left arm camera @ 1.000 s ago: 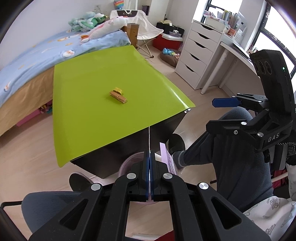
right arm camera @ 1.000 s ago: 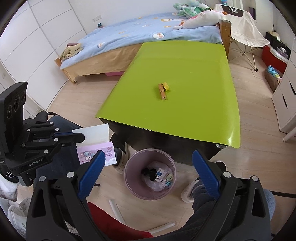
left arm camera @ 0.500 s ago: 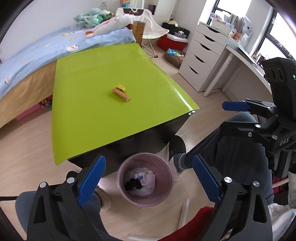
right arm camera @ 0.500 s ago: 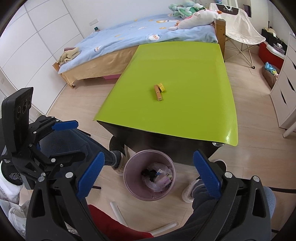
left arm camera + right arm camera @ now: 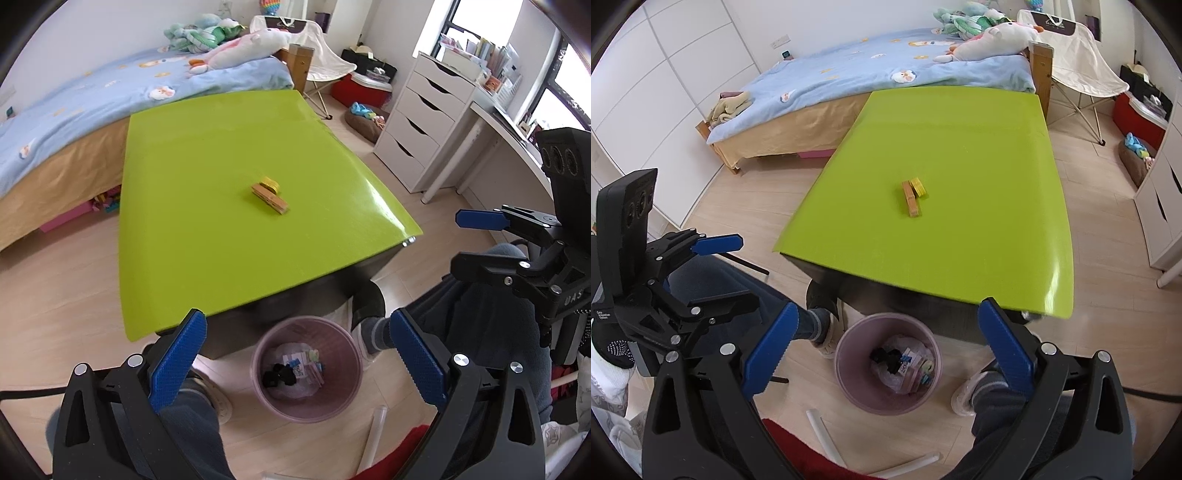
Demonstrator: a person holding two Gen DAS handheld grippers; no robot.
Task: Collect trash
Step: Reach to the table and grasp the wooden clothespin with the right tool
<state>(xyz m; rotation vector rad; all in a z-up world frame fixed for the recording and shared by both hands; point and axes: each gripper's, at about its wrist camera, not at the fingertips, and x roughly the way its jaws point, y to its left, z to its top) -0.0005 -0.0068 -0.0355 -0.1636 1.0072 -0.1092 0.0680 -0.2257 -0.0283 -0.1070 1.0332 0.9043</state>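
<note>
— What's nearest on your feeds?

— My left gripper [image 5: 295,354] and right gripper [image 5: 882,343], both with jaws spread wide and nothing between the blue pads. Each hangs over the pink trash bin [image 5: 345,406] on the floor, just beside the table's near edge. In each view the other gripper sits off to the side, partly cut by the frame.

— Can you read the bin's contents?

— Only partly. I see something black [image 5: 886,357], a pink card and some pale wrappers on a white liner; they overlap too much for me to count. Two white tubes [image 5: 823,428] lie on the floor near a red cloth, both cut off by my gripper bodies. The operator's legs and shoes flank the bin.

— And on the table?

— One table with a lime-green top [image 5: 960,147] over a dark base. Two small pieces remain near its middle, touching: a tan wooden block [image 5: 270,199] and a yellow piece [image 5: 270,183] beside it. What they are I cannot tell.

— Beyond that?

— One bed with blue bedding [image 5: 868,70] and plush toys at the table's far end, one white folding chair [image 5: 1078,62], and one white drawer unit [image 5: 421,122] under a desk by the window.
</note>
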